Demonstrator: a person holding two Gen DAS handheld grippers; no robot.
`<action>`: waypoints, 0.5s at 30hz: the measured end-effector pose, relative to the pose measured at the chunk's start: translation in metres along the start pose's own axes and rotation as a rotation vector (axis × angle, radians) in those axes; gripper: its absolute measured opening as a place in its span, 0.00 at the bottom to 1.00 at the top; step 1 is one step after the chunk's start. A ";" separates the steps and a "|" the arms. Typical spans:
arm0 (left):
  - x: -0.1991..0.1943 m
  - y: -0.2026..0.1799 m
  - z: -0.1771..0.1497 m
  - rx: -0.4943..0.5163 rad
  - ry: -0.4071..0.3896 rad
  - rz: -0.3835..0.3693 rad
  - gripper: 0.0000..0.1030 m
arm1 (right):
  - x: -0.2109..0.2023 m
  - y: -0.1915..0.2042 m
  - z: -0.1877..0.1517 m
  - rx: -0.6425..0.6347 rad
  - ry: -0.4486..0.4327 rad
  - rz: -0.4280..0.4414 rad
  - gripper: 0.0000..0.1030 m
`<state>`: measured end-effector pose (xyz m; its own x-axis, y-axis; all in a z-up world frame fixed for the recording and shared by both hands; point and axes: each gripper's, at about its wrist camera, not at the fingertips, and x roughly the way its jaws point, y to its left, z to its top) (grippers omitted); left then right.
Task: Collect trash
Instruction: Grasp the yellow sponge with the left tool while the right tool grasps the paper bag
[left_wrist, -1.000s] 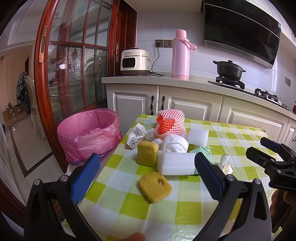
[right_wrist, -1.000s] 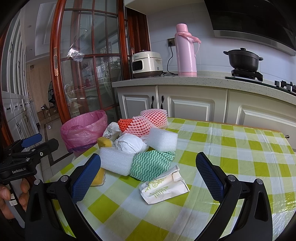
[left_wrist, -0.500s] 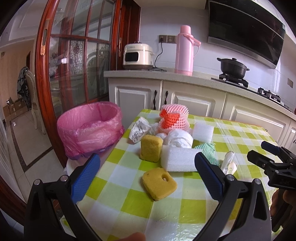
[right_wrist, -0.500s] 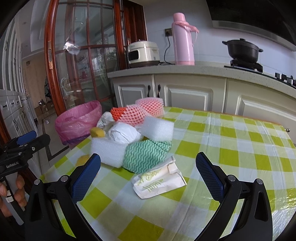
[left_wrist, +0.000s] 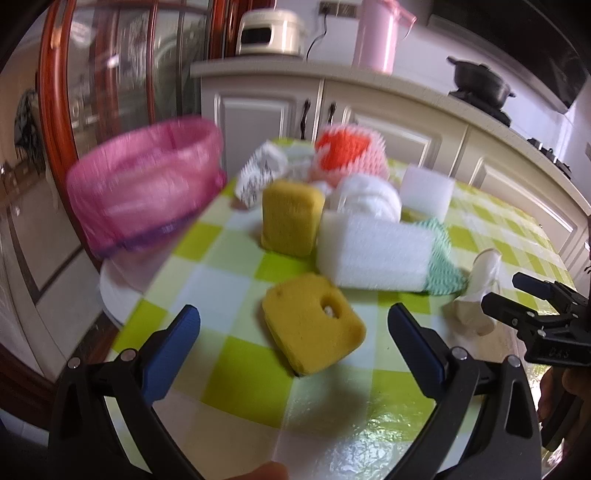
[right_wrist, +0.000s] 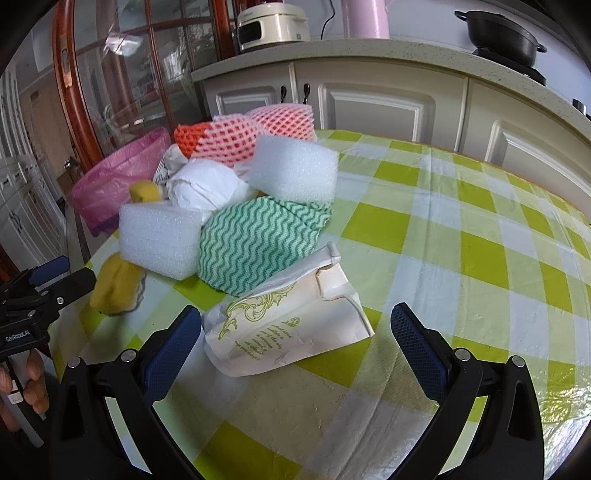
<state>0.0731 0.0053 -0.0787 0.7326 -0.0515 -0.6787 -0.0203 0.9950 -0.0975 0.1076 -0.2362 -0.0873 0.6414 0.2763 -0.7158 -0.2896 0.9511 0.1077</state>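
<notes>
A pile of trash lies on the green-checked table (right_wrist: 461, 236). My left gripper (left_wrist: 293, 325) is open, its fingers on either side of a flat yellow sponge (left_wrist: 312, 328), apart from it. Behind stand an upright yellow sponge (left_wrist: 290, 218), a white foam block (left_wrist: 373, 253), a green wavy cloth (right_wrist: 255, 240) and red and pink foam nets (right_wrist: 236, 138). My right gripper (right_wrist: 295, 328) is open around a crumpled white paper bag with gold print (right_wrist: 284, 325). The pink-lined bin (left_wrist: 147, 192) stands beside the table's left edge.
A second foam block (right_wrist: 295, 170) and a white wad (right_wrist: 207, 188) sit in the pile. The white cabinets (right_wrist: 388, 103) and counter with a rice cooker (left_wrist: 269, 33), pink thermos (left_wrist: 376, 37) and black pot (right_wrist: 502, 33) lie behind. A glass door (left_wrist: 110, 74) is at the left.
Both grippers have moved down and forward toward the table. The flat sponge now lies between my left fingers and the paper bag between my right fingers. Both stay open.
</notes>
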 end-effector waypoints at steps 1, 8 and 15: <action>0.006 0.000 -0.001 -0.009 0.018 -0.008 0.95 | 0.002 0.001 0.000 -0.005 0.007 0.004 0.93; 0.036 -0.015 -0.004 0.025 0.102 0.016 0.89 | 0.009 0.004 0.004 -0.022 0.051 0.028 0.93; 0.046 -0.018 -0.007 0.020 0.134 0.009 0.58 | 0.009 0.001 0.000 -0.021 0.082 0.075 0.81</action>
<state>0.1023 -0.0154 -0.1138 0.6346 -0.0519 -0.7711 -0.0118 0.9970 -0.0768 0.1135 -0.2330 -0.0933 0.5569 0.3339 -0.7605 -0.3500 0.9247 0.1497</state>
